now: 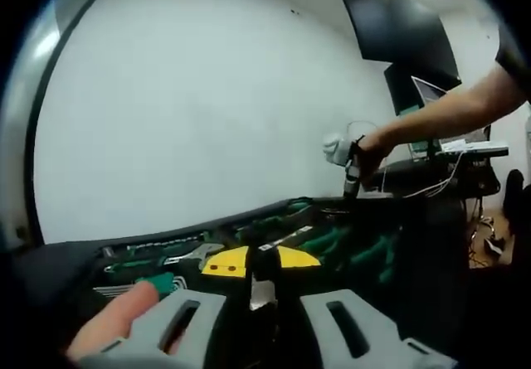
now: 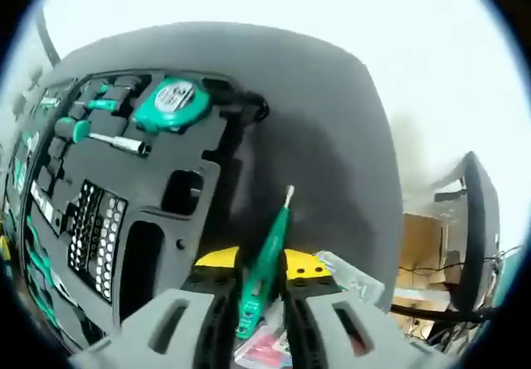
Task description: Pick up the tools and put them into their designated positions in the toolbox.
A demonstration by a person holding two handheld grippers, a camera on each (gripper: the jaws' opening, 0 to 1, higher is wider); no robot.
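Observation:
The open black toolbox (image 2: 83,178) holds a green tape measure (image 2: 174,99), a socket driver (image 2: 108,141) and a block of bits (image 2: 95,228). Two of its slots (image 2: 182,191) lie bare. My right gripper (image 2: 264,282) is shut on a green screwdriver (image 2: 267,253) whose tip points up over the grey surface beside the tray. From the left gripper view, the toolbox (image 1: 332,245) stretches ahead with green-handled tools. My left gripper (image 1: 264,269) has its yellow-tipped jaws close together around a thin metal tool (image 1: 261,293). The right gripper (image 1: 353,178) hangs over the box's far end.
A person's arm (image 1: 448,108) reaches in from the right, and a thumb (image 1: 112,323) rests by my left jaw. Monitors (image 1: 398,29) and a cluttered desk (image 1: 465,149) stand behind. A white wall fills the back. Clear plastic packaging (image 2: 348,276) lies under my right jaws.

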